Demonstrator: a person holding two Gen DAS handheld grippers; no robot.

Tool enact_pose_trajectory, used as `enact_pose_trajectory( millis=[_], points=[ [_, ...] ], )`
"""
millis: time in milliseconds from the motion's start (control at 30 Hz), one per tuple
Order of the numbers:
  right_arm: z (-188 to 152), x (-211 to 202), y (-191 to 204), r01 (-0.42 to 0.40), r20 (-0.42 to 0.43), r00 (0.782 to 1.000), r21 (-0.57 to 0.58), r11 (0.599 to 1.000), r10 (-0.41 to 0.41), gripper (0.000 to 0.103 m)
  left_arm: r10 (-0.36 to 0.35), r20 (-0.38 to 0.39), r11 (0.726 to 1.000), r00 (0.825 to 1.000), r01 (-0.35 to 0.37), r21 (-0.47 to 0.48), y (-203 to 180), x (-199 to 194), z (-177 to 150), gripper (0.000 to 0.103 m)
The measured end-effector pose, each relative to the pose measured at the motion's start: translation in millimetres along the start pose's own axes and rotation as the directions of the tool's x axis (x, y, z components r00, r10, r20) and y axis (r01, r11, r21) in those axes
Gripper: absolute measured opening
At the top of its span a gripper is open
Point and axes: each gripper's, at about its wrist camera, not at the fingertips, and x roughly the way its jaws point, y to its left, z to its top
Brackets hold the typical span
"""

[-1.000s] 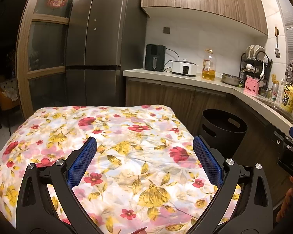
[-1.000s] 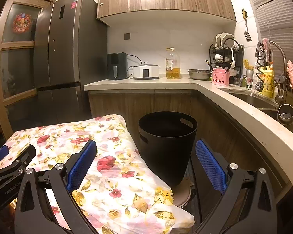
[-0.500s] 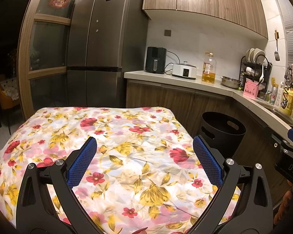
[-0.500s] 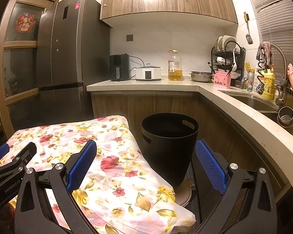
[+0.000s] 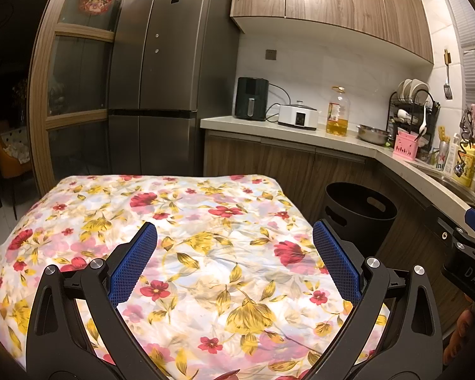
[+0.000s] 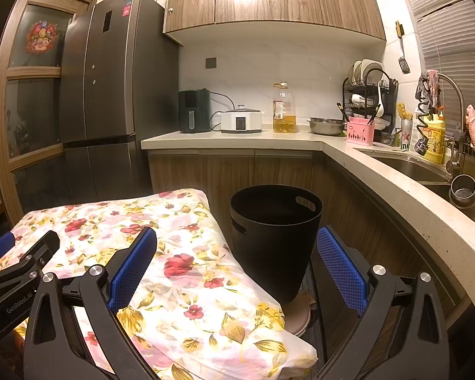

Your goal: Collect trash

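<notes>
Left wrist view is showing us hovering over the flowery cloth [image 5: 205, 237] on the bench, and compared with a second ago we're basically just drifting: the camera is tipping up a touch and easing back, so the fridge [image 5: 161, 72] and the cupboards are sliding a bit lower in frame. Nothing on the cloth is changing, because as far as we can see there's nothing on it.

The left gripper [image 5: 234, 243] is hanging with its blue fingers [image 5: 133, 262] spread wide and holding nothing. Same story for the right gripper [image 6: 237, 247] in the right wrist view: fingers [image 6: 338, 259] spread apart, empty, hovering between the cloth's edge and the black bin [image 6: 275, 240]. The bin is coming across slightly bigger and more centred there than a second ago, so we're nudging toward it or tilting at it.

The bin is standing on the floor just beside the bench's right corner, up against the lower cabinets, open at the top. Its inside is looking dark and we can't tell if anything is in there.

What that means for the job: we're guessing we're either done or between pieces, since no trash is showing on the cloth in either view. The worktop [image 6: 300, 139] by the sink is carrying bottles and dishes, but nothing there is reading clearly as rubbish. Next move is probably scanning around for whatever's left.
</notes>
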Motion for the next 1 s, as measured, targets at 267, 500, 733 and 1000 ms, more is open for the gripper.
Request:
enact_pose_trajectory(
  millis=[267,500,733,1000],
  points=[
    [0.1,0.2,0.8,0.002,0.001,1.000,0.000,1.000,-0.002,0.097,-0.001,0.001,1.000,1.000,0.001,0.000,-0.1,-0.6,0.0,0.097],
    [0.3,0.3,0.7,0.002,0.002,1.000,0.001,1.000,-0.003,0.097,-0.001,0.001,1.000,1.000,0.001,0.001,-0.5,-0.5,0.0,0.097],
    [0.6,0.6,1.5,0.001,0.001,1.000,0.002,1.000,-0.001,0.097,-0.001,0.001,1.000,1.000,0.001,0.001,-0.5,-0.8,0.0,0.097],
    [1.1,1.9,2.2,0.001,-0.002,1.000,0.004,1.000,-0.001,0.097,-0.005,-0.003,1.000,1.000,0.005,0.002,-1.6,-0.3,1.2,0.097]
  ],
)
